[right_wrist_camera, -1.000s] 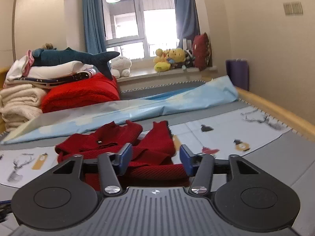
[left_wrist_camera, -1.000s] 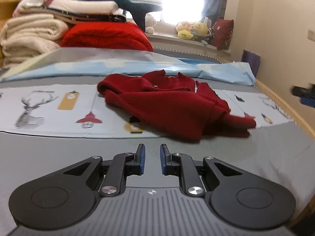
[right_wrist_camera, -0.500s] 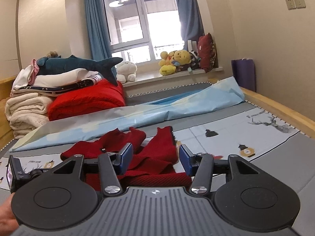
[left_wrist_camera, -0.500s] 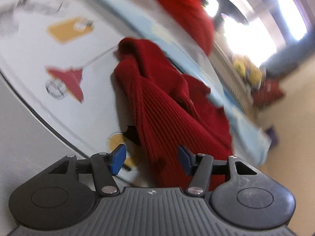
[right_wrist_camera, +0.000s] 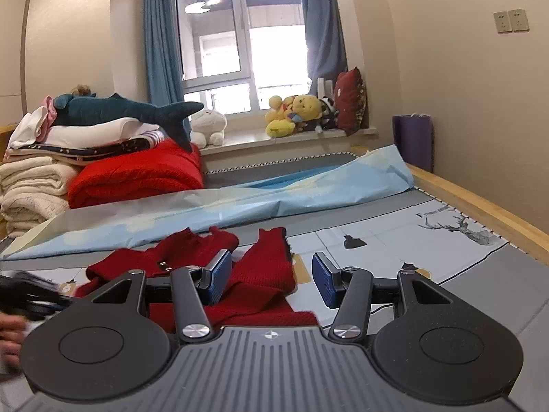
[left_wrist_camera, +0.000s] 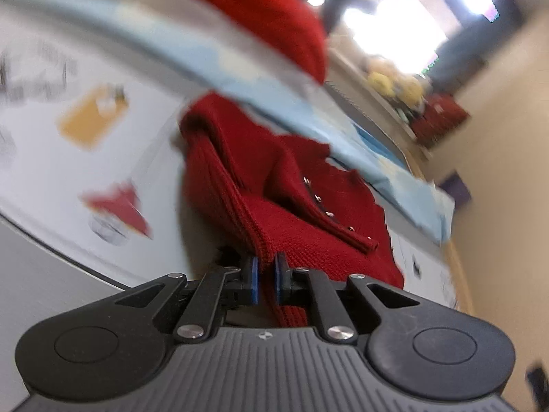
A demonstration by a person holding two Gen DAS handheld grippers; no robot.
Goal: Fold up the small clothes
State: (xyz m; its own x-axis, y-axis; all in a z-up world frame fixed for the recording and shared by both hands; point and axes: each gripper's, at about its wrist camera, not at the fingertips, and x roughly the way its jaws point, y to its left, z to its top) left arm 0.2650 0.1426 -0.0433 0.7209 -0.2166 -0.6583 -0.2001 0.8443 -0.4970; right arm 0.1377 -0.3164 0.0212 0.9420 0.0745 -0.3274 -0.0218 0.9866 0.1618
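A small dark red knit cardigan (left_wrist_camera: 291, 202) with metal snaps lies crumpled on the printed bed sheet (left_wrist_camera: 51, 185). My left gripper (left_wrist_camera: 267, 276) is shut on its ribbed hem edge, which runs between the blue pads. In the right wrist view the same cardigan (right_wrist_camera: 260, 274) lies just beyond my right gripper (right_wrist_camera: 269, 279), which is open and empty above its near edge. The left gripper shows blurred at the far left of that view (right_wrist_camera: 31, 297).
A light blue sheet (right_wrist_camera: 240, 202) lies across the bed behind the cardigan. A stack of folded blankets with a red one (right_wrist_camera: 137, 175) and a shark plush (right_wrist_camera: 127, 111) stands at back left. A wooden bed rail (right_wrist_camera: 480, 209) runs along the right. Plush toys (right_wrist_camera: 295, 113) sit on the windowsill.
My left gripper swung down and in to the cardigan, opened, then closed on its hem edge. The right gripper stayed open and lifted slightly.
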